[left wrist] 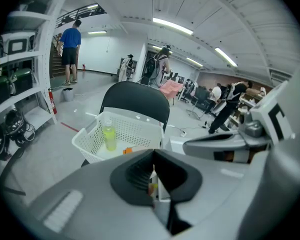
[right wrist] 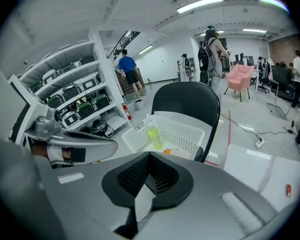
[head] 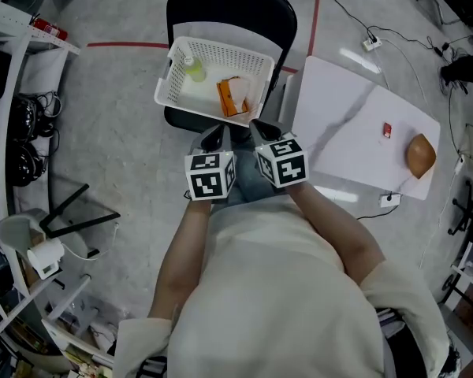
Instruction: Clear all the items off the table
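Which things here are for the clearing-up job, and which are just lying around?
For the job: white table, small red item and brown round lump on it, white plastic basket holding a yellow-green bottle and an orange packet.
Just lying about: white power strip, red fire extinguisher, pink armchair.

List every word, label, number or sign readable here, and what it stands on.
None can be read.
Orange packet in the white plastic basket: print too small.
Small red item on the white table: too blurred.
Clear bottle of yellow-green liquid: no legible label.
Left gripper and right gripper: black-and-white square patterns only, no letters.
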A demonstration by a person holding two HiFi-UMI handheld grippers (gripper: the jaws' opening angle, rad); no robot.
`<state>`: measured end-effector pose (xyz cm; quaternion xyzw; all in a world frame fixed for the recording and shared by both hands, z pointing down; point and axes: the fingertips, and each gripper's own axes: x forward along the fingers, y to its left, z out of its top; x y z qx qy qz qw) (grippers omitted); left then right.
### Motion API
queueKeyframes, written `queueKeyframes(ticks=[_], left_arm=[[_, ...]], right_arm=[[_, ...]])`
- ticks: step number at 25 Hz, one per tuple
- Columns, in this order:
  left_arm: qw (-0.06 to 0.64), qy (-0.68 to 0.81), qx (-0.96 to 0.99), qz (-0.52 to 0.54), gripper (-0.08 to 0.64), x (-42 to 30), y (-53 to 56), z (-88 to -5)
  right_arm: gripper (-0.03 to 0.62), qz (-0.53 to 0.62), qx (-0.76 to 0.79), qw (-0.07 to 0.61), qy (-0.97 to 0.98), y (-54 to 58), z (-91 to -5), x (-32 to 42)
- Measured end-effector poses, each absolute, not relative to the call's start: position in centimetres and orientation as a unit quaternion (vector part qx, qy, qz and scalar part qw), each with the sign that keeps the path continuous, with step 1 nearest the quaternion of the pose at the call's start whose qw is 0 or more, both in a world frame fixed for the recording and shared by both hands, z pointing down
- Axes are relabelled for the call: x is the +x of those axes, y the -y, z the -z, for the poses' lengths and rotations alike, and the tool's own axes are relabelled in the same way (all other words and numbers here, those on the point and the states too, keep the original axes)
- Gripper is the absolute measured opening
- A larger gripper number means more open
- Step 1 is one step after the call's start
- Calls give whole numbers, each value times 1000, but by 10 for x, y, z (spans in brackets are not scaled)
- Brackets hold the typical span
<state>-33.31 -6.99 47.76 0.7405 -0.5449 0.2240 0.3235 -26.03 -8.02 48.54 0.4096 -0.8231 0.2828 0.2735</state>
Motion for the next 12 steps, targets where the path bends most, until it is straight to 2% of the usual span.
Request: queueKeyframes(ticks=[12], left_arm=[[310, 532, 758, -216, 9, -306, 29, -462]], right_arm=[[-2, -262, 417, 266, 828, 45, -466, -237]])
